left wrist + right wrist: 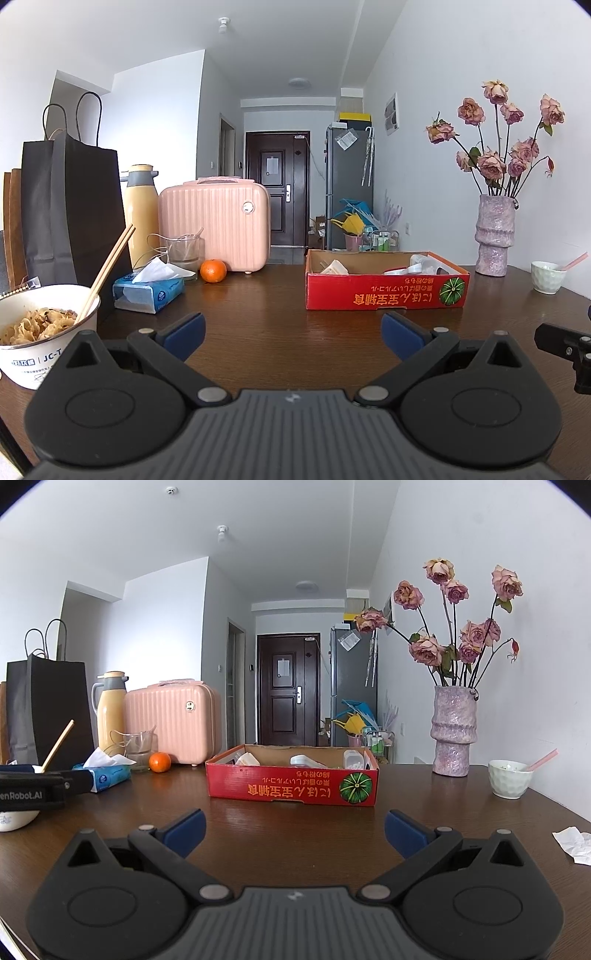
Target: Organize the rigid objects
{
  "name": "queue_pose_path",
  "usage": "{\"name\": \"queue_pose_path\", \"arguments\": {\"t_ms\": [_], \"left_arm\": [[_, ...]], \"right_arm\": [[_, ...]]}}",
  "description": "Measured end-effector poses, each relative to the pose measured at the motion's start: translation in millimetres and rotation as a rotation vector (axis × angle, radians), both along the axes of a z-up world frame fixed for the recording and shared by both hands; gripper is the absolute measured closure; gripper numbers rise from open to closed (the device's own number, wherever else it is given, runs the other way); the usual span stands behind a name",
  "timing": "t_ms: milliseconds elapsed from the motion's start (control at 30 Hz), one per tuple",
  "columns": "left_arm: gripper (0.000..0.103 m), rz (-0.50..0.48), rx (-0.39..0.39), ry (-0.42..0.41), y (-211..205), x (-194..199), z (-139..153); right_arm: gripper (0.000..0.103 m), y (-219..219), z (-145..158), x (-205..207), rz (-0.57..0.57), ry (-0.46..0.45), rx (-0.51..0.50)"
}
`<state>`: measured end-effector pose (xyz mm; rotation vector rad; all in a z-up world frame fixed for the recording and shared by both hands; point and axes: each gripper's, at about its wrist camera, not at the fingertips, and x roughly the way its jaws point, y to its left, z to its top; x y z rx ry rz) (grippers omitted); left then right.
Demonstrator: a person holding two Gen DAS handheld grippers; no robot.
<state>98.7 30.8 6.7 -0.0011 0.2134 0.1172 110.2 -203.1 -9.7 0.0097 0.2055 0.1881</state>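
Observation:
A shallow red cardboard box with a pumpkin picture stands on the dark wooden table. Inside it lie several small white items: a charger-like block and plastic containers. My left gripper hovers low over the table in front of the box, open and holding nothing. My right gripper is likewise open and empty, facing the box. The left gripper's body shows at the right wrist view's left edge.
On the left stand a noodle bowl with chopsticks, a tissue pack, an orange, a glass, a yellow flask, a pink case and a black bag. A flower vase, white cup and crumpled paper sit right.

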Motion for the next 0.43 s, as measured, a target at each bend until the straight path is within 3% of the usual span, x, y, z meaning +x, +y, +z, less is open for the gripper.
{"name": "queue_pose_path", "arguments": {"t_ms": [433], "left_arm": [[0.000,-0.014,0.000,0.006,0.4,2.3,-1.4]], "right_arm": [[0.000,2.7,-2.5,1.5,0.000,0.006,-0.004]]}}
